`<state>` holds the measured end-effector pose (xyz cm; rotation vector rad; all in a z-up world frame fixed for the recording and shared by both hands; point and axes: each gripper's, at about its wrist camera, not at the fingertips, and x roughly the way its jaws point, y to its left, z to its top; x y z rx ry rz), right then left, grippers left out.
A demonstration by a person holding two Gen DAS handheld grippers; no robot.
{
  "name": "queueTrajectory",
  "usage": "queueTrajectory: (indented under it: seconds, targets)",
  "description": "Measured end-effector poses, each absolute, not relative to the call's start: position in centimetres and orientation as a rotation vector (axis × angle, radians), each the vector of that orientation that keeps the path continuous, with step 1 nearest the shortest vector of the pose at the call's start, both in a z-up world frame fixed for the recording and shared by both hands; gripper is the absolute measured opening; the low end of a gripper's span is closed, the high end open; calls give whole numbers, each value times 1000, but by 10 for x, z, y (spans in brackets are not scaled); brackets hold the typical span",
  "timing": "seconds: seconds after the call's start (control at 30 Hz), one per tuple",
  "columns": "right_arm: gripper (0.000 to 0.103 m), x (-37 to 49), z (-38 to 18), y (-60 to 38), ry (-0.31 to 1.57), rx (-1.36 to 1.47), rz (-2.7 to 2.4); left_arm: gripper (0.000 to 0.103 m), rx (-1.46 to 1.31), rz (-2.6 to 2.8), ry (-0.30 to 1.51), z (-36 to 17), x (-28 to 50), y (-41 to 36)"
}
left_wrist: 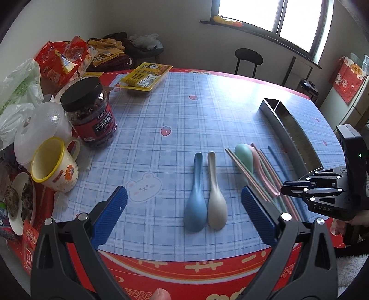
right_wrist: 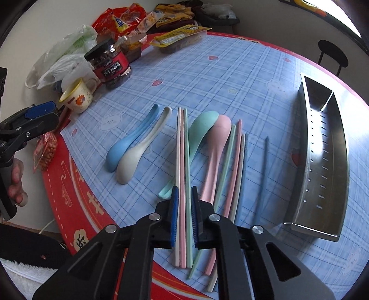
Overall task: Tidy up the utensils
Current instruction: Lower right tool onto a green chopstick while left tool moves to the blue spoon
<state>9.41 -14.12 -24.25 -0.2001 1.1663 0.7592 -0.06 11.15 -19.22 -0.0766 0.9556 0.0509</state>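
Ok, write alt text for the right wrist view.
The right claw is shut on three chopsticks, white, pink and green, lying on a blue plaid tablecloth. Four pastel spoons and more chopsticks lie alongside, with a steel utensil tray at right.

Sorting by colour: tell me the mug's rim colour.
Yellow rim on the mug, clearest in the left wrist view.

- We see a bright window (left_wrist: pixel 274 20) high in the pale wall (left_wrist: pixel 143 18), daylight pouring through it
- Below the window runs a dark sill (left_wrist: pixel 258 34)
- Under that sill stands a black round stool (left_wrist: pixel 248 57), just behind the table (left_wrist: pixel 207 270)
- Right of the window hangs a red decoration (left_wrist: pixel 348 78)
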Motion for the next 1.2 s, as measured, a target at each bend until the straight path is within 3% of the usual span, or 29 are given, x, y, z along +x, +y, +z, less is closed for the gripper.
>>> queueTrajectory:
  seconds: [0.73, 1.2]
  targets:
    - [7, 115, -276, -124, 1266, -209, 740, 97, -152, 56, 1025, -219, 11, 117]
    - [11, 99, -288, -127, 1287, -310, 710, 97, -212, 42, 1106, -244, 16, 121]
